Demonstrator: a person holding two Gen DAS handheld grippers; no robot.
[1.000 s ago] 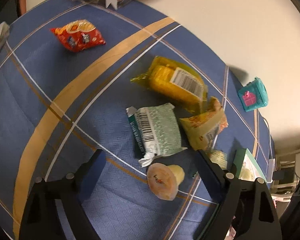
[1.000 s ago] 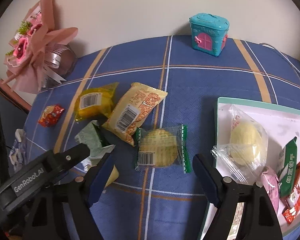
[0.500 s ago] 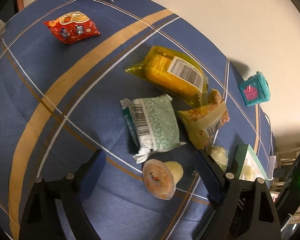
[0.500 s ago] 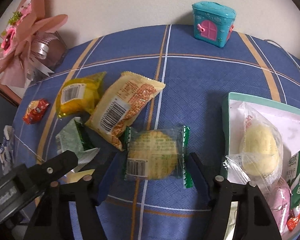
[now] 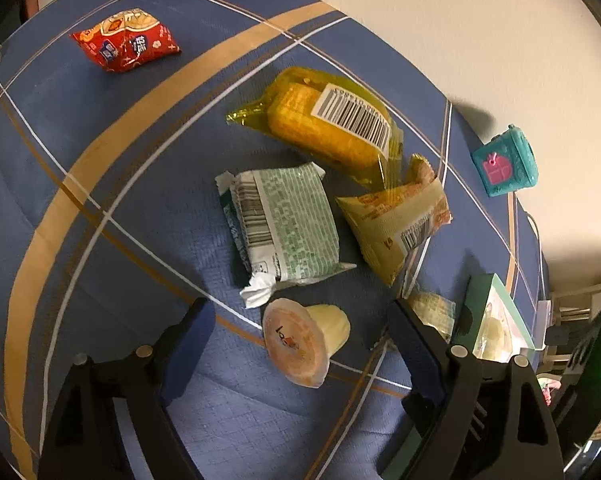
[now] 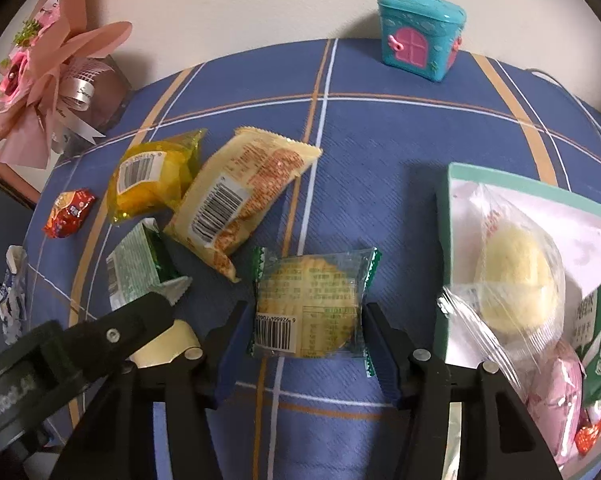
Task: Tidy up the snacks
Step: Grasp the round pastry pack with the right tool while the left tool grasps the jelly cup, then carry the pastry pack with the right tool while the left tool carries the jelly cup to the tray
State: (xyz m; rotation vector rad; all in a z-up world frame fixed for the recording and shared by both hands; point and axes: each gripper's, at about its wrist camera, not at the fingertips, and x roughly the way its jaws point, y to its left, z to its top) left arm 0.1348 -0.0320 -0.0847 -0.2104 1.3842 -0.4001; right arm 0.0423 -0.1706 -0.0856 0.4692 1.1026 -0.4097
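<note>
A round cookie in a clear, green-edged packet (image 6: 310, 304) lies flat on the blue checked cloth. My right gripper (image 6: 306, 320) straddles it; its jaws are closing and the pads have come up to the packet's crimped ends without squeezing it. My left gripper (image 5: 296, 314) hovers over a jelly cup (image 5: 300, 340) lying on its side; its jaws stand wide, closing slightly, clear of the cup. Just beyond the cup sit a green packet (image 5: 288, 228), a yellow cake packet (image 5: 332, 132) and a beige packet (image 5: 396, 220). A green-rimmed tray (image 6: 444, 216) on the right holds several wrapped snacks.
A red snack bag (image 5: 126, 44) lies alone at the far left. A teal toy house (image 6: 418, 40) stands at the cloth's back edge by the wall. A pink bouquet (image 6: 48, 80) sits at the back left. The left gripper's body (image 6: 100, 340) is close beside my right one.
The right jaws have narrowed from wide apart to the ends of the cookie packet, and the right gripper came closer to it. The left gripper barely shifted.
</note>
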